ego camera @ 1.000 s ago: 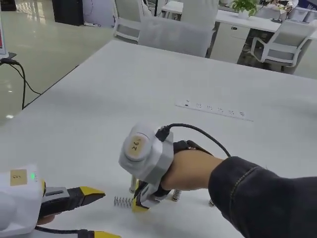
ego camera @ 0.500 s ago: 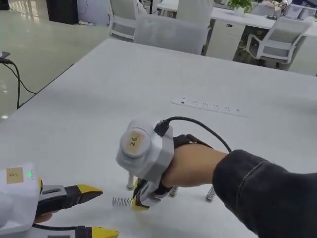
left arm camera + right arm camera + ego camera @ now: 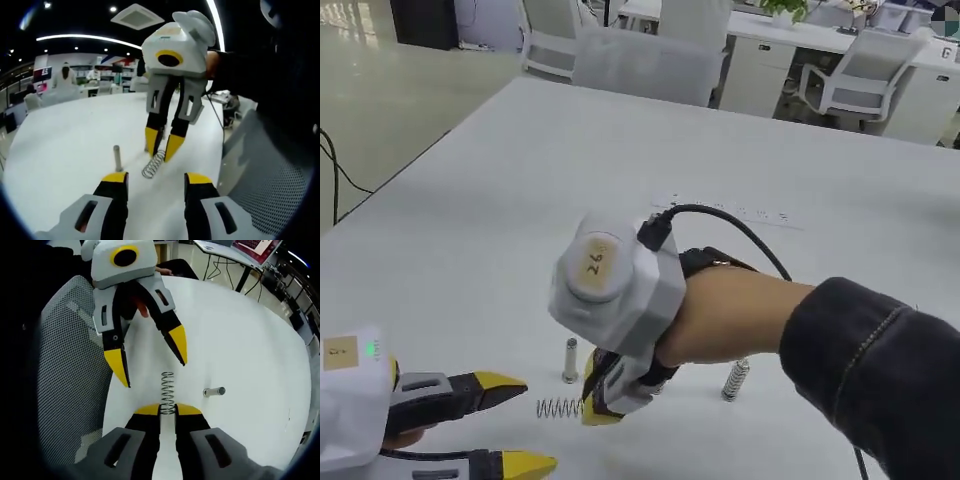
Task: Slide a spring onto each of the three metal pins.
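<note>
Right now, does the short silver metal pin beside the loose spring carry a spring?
No, the silver metal pin stands bare; the right gripper holds the wire spring.

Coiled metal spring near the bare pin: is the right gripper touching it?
Touching. The right gripper view shows the right gripper pinching the coiled metal spring between its yellow tips.

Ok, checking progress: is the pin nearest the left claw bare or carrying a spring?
Bare: the pin stands upright, no coils around it; the spring is pinched in the right claw.
</note>
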Demonstrator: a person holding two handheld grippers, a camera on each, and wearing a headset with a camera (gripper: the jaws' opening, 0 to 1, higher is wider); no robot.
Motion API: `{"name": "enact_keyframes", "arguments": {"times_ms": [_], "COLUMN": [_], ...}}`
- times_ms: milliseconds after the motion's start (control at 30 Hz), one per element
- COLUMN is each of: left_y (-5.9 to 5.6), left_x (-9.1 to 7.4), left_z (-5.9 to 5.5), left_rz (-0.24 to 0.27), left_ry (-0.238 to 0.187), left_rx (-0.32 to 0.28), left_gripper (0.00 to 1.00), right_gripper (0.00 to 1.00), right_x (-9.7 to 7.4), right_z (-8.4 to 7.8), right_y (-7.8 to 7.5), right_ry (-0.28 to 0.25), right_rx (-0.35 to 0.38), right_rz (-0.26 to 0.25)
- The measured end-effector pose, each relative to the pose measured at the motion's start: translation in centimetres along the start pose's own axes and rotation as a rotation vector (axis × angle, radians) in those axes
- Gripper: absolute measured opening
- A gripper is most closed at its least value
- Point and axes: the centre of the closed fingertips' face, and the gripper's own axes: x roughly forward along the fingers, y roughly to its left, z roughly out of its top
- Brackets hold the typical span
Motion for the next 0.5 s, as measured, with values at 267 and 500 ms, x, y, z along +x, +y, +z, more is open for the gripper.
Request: {"name": "enact_keyframes", "arguments": {"times_ms": [267, 500], "left_y": [-0.7, -1.7], "left_x": [0.2, 0.4], "left_z": [0.7, 1.2], "left_rz": [-0.034, -0.083], "left_ry": [-0.013, -0.020], "left_rx": [0.019, 0.041], "left_gripper": [0.27, 0.14], "right_gripper": [0.07, 0.07], "right_x": [-0.8, -1.0], "right_z": [0.4, 0.3], "right_y": [1.1, 1.8], "right_ry": [-0.013, -0.014], "right_rx": [-0.027, -0.058], "right_rz": [0.020, 0.037]}}
